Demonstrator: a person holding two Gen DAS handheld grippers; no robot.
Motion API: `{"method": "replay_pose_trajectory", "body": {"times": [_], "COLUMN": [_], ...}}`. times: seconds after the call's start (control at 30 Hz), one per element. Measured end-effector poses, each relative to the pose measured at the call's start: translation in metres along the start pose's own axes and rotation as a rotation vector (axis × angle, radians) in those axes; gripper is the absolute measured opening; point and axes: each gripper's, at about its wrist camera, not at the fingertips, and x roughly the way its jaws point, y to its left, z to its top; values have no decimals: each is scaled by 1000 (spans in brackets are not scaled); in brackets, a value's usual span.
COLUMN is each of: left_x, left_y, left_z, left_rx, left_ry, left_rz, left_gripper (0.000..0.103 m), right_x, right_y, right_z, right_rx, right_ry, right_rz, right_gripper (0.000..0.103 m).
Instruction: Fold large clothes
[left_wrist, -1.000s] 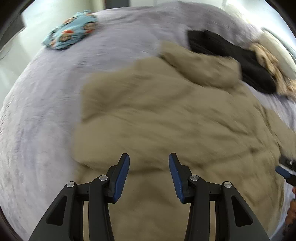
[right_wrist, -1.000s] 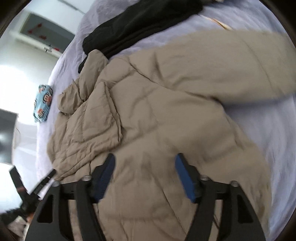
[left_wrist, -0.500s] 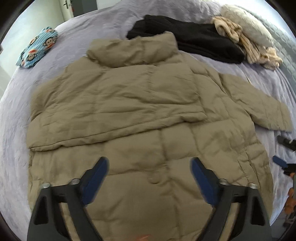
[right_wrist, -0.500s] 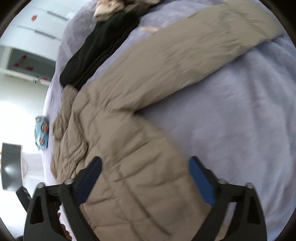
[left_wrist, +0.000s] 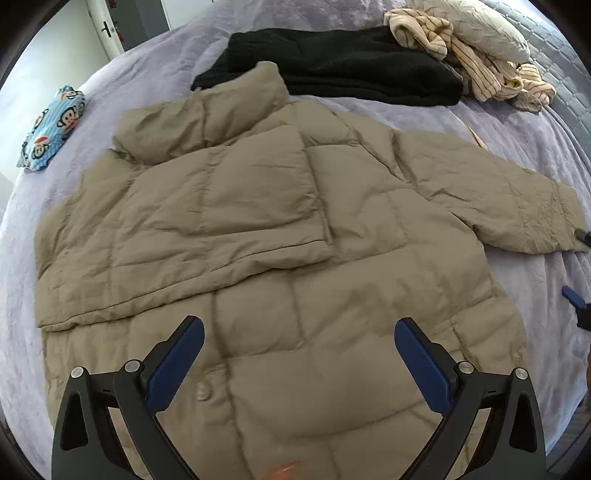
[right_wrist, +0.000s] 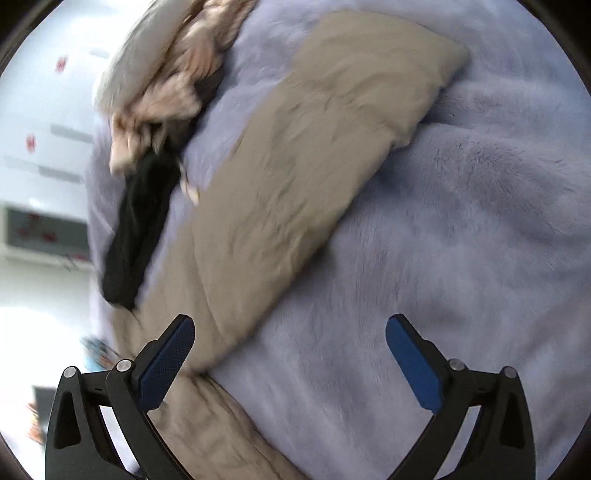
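Left wrist view: the left gripper (left_wrist: 299, 354) hangs over the near hem of the jacket (left_wrist: 280, 236), jaws spread wide and empty. The jacket lies flat on the bed (left_wrist: 517, 147), one sleeve folded across its chest, the other stretched out right. Beyond its collar lie black clothes (left_wrist: 351, 66), striped clothes (left_wrist: 472, 62) far right, a blue printed bundle (left_wrist: 51, 127) far left. The right gripper (right_wrist: 290, 349), blurred, is wide open and empty above the outstretched sleeve (right_wrist: 295, 177) and bed.
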Motion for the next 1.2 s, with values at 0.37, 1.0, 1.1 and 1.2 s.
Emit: {"method": "replay_pose_trajectory", "body": {"times": [0.37,1.0,1.1,1.2], "left_x": [18,2,1,-2], "left_y": [-3,16,29,43], "left_z": [19,40,39,40], "left_rx": [-37,-25,-59,-89], "left_ry": [48,0,1,-11], "left_rz": [-15,-15,-13,10], "left_gripper": [103,103,103,103], "right_x": [29,48,40,29], "right_y": [-25,-14,10,50], "right_z": [73,82,81,76], "right_rx": [233,359,260,122], "right_ry": [-86,-21,-13,-13], "right_rz": [221,331,313,296], "right_gripper": [103,10,10,10]}}
